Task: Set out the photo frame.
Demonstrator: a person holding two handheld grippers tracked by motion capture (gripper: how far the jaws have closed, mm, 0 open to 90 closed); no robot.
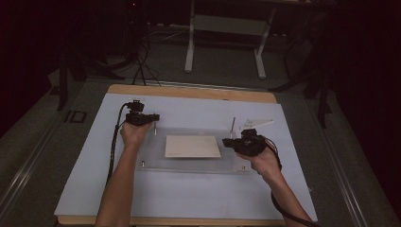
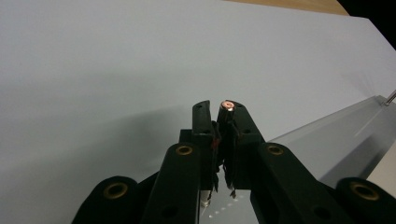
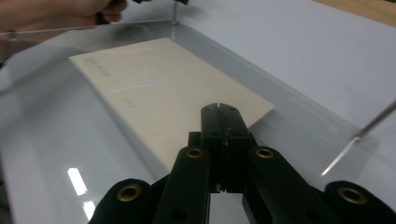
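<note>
The left gripper [image 2: 219, 108] had its jaws clamped on a thin metal pin [image 2: 227, 105] at the clear plate's [image 1: 151, 156] far-left corner. The right gripper [image 3: 219, 108] hovered over the cream card [image 3: 154, 88], jaws together, empty.
</note>
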